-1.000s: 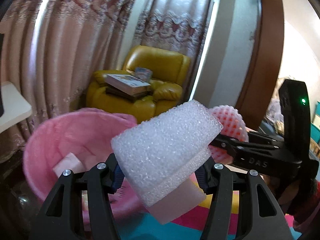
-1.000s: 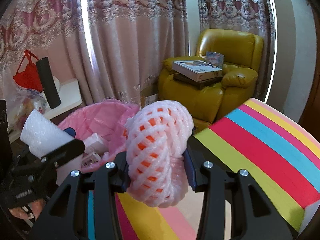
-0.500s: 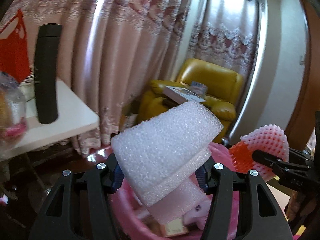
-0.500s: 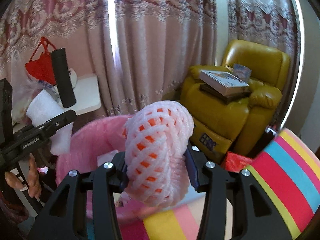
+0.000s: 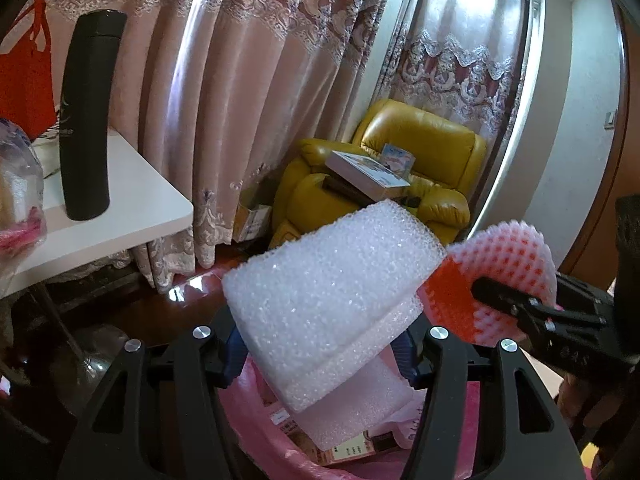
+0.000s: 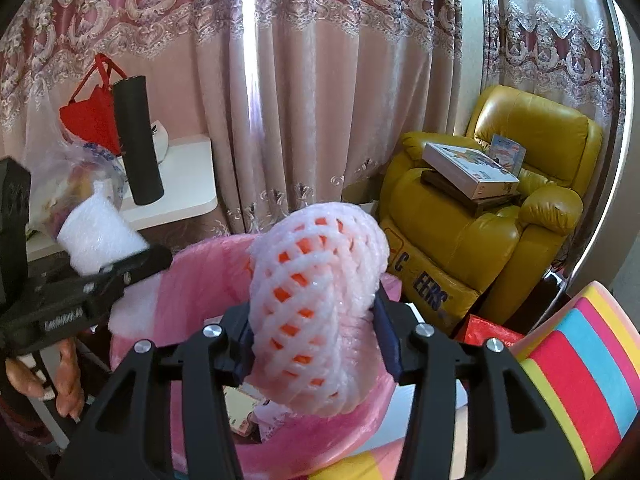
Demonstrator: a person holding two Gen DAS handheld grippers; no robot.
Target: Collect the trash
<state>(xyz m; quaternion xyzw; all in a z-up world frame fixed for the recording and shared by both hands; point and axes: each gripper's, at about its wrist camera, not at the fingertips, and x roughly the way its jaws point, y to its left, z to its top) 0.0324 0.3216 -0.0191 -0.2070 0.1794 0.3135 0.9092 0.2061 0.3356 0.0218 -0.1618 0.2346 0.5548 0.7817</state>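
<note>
1. Risk, right side: the right gripper [image 6: 314,354] has its jaws opening w/ the pink net sleeve [image 6: 316,312] between them. The sleeve is light & springy, so as the squeeze eases it may puff out, cling to one pad, or tip sideways instead of dropping. It sits mid-frame above the pink-lined bin [image 6: 188,280], toward the bin's near-right rim, so a sideways roll could send it onto the striped cloth [image 6: 576,360] at lower right.
2. Risk, left side: the left gripper [image 5: 320,356] is clamped on the white foam roll [image 5: 332,292]. The roll sticks far up & right of the jaws, top-heavy. If let go now it may pivot, not fall straight, and catch the rim or land on the dark floor [image 5: 132,312] at left.
3. Risk, crowding: in the left view the net sleeve [image 5: 492,280] & the other tool sit just beside the foam's right end. Two soft pieces dropped together could bump and knock each other off course.
4. Bin already holds paper & boxes; more bulky foam may perch on top, not settle.
5. Where things lie: foam roll is pinched at its lower part between the left jaws, pointing to upper right of frame, over the bin mouth. Net sleeve stands upright between the right jaws, pads at its lower flanks; grip loosening, can't tell if it's already free.
</note>
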